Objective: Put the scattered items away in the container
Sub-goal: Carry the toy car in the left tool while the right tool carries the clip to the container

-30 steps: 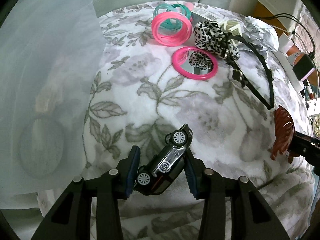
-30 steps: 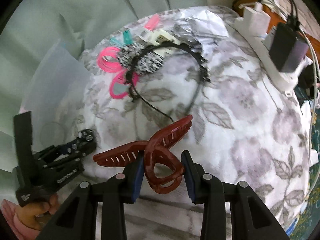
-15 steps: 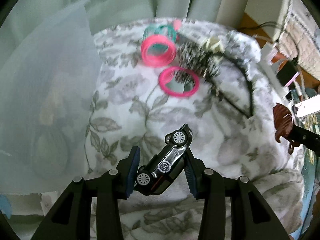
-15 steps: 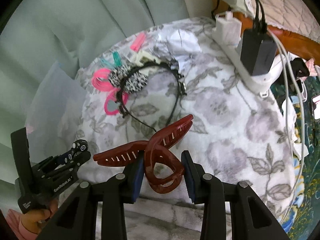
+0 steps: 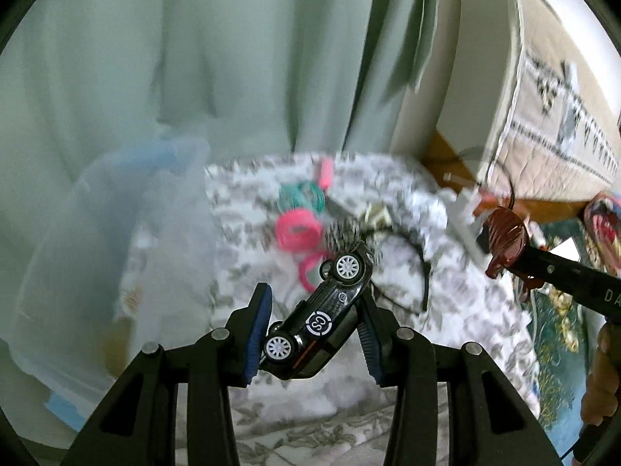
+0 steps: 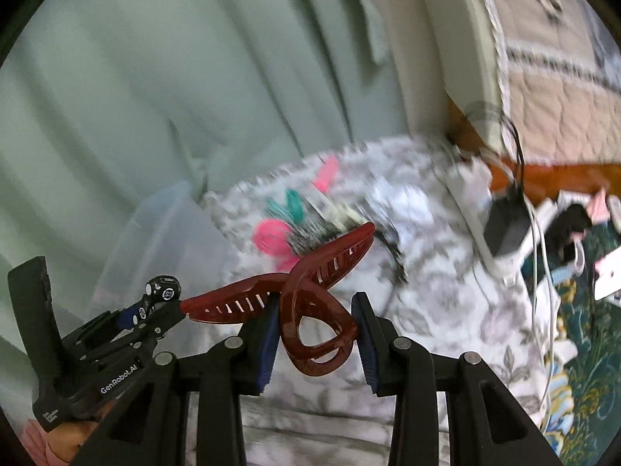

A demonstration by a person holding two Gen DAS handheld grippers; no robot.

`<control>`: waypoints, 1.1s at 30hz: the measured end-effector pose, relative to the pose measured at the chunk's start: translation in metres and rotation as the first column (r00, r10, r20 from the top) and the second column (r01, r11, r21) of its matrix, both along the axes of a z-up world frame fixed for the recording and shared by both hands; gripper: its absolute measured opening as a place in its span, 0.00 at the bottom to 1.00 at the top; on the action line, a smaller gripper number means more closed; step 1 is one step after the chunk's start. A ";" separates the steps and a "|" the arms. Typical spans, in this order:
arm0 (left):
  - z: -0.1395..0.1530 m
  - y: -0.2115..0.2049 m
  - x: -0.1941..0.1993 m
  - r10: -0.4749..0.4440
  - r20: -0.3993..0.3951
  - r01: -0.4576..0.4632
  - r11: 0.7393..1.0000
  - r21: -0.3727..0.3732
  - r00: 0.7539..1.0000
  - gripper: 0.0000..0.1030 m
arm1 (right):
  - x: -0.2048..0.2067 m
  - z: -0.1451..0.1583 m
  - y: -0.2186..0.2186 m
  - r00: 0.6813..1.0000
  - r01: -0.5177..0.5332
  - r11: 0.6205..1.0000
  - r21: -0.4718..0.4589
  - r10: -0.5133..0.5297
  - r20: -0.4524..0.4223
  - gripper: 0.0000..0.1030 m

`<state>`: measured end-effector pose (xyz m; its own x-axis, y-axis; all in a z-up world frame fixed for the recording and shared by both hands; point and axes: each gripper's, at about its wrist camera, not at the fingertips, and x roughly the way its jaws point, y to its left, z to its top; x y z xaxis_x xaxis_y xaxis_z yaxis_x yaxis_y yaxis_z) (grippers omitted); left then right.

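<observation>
Lifted higher off the floral cloth (image 5: pixel 458 272) than a second ago: left gripper (image 5: pixel 316 332) clamping the toy car (image 5: pixel 324 312), right gripper (image 6: pixel 316 336) clamping the hair claw (image 6: pixel 306 303), both likely bound for the translucent container (image 5: pixel 97 256) at left.

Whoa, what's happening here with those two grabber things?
A person is tidying a flowery bedspread, holding a set of tongs in each hand. The left tongs grip a black toy car, tilted nose-up. The right tongs clamp a dark red hair claw clip. Both are lifted off the cover. A clear plastic container sits at the left. Pink bangles, teal bangles and a black headband lie on the bed.
</observation>
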<state>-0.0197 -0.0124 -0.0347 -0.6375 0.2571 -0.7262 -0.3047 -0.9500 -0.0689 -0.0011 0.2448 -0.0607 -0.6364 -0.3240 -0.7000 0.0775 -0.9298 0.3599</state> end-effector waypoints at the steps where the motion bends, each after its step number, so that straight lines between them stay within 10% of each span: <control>1: 0.005 -0.006 -0.001 0.007 -0.016 -0.007 1.000 0.011 1.000 0.43 | 0.002 0.006 -0.004 1.000 -0.007 1.000 0.003 0.008 -0.017 0.38; 12: 0.041 -0.079 0.000 0.142 -0.123 -0.131 0.988 0.087 0.982 0.43 | 0.010 0.056 -0.071 0.981 -0.128 0.990 0.060 0.135 -0.137 0.38; 33: 0.022 -0.176 -0.012 0.337 -0.065 -0.324 0.932 0.162 0.939 0.43 | -0.007 0.068 -0.207 0.909 -0.374 0.914 0.155 0.395 -0.137 0.38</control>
<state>-0.0319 -0.1885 -0.0127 -0.7659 0.1200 -0.6317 0.0134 -0.9792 -0.2023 -0.0082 0.0376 0.0069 -0.5873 -0.4849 -0.6481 0.4851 -0.8518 0.1977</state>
